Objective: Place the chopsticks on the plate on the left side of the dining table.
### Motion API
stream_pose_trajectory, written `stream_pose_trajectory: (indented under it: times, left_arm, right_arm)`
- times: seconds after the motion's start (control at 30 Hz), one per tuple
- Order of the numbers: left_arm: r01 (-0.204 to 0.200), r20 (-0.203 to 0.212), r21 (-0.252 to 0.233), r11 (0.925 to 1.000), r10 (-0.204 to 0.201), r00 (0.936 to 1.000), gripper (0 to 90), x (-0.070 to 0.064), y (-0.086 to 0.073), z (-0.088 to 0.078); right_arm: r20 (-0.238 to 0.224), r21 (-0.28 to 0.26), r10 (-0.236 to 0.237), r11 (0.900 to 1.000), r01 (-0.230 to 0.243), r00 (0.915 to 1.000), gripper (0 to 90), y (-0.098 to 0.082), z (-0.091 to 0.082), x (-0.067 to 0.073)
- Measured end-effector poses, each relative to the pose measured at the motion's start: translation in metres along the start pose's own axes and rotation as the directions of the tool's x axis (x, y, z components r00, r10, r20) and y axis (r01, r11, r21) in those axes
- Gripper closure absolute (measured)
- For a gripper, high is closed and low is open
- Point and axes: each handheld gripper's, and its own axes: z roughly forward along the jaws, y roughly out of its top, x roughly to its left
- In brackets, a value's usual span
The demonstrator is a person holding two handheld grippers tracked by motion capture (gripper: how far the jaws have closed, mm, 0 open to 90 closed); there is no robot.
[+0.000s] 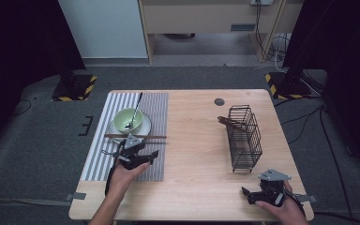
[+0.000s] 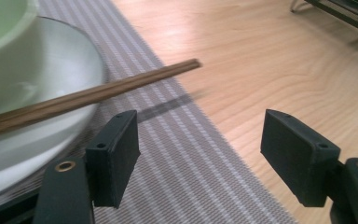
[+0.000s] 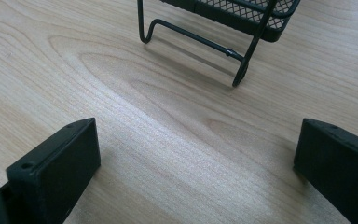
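While my left claw (image 2: 200, 154) sits open and empty just beside the chopsticks (image 2: 88, 95) lying across the plate (image 2: 51, 144) rim, a nudge from its jaw could roll them off onto the placemat (image 2: 186, 168). My right claw (image 3: 196, 172), open and empty, rests by the wire basket (image 3: 223, 28) on the counter (image 3: 121, 93).

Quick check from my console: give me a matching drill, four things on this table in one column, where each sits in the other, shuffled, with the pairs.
Things:
1. chopsticks
2. spoon
3. wire basket
4. right claw

Places:
A. lying on its side at the table's right half
B. leaning in the green bowl
C. laid across the plate rim
D. at the table's near right corner, open and empty

Pairs: 1-C, 2-B, 3-A, 4-D
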Motion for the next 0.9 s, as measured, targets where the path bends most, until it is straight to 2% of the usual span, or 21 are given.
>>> stream_pose_trajectory:
  times: [0.2, 0.37, 0.5, 0.6, 0.73, 0.9]
  left_arm:
    - [-0.035, 0.050, 0.034, 0.9988, 0.033, 0.9982, 25.9, -0.022, 0.003, 0.016]
    - [-0.066, 0.096, 0.065, 0.9957, 0.060, 0.9935, 24.2, -0.040, 0.004, 0.029]
    - [-0.094, 0.116, 0.088, 0.9916, 0.084, 0.9897, 22.9, -0.052, 0.003, 0.041]
    - [-0.116, 0.112, 0.107, 0.9875, 0.104, 0.9883, 21.6, -0.058, 0.002, 0.049]
    - [-0.115, 0.110, 0.111, 0.9871, 0.103, 0.9885, 19.6, -0.064, 0.001, 0.058]
    - [-0.145, 0.063, 0.136, 0.9801, 0.138, 0.9885, 17.5, -0.066, -0.003, 0.067]
  right_arm:
    - [0.000, 0.000, 0.000, 1.000, 0.000, 1.0000, 0.4, 0.000, 0.000, 0.000]
    - [0.000, 0.000, 0.001, 1.000, -0.001, 1.0000, 0.4, 0.000, 0.000, 0.000]
    - [0.000, 0.001, 0.003, 1.000, -0.003, 1.0000, 0.4, 0.000, 0.000, 0.000]
    - [0.000, 0.001, 0.003, 1.000, -0.003, 1.0000, 0.4, 0.000, 0.000, 0.000]
    - [0.000, 0.001, 0.006, 1.000, -0.006, 1.0000, 0.4, 0.000, 0.000, 0.000]
    - [0.002, 0.000, 0.006, 1.000, -0.006, 1.0000, 0.4, 0.000, 0.000, 0.001]
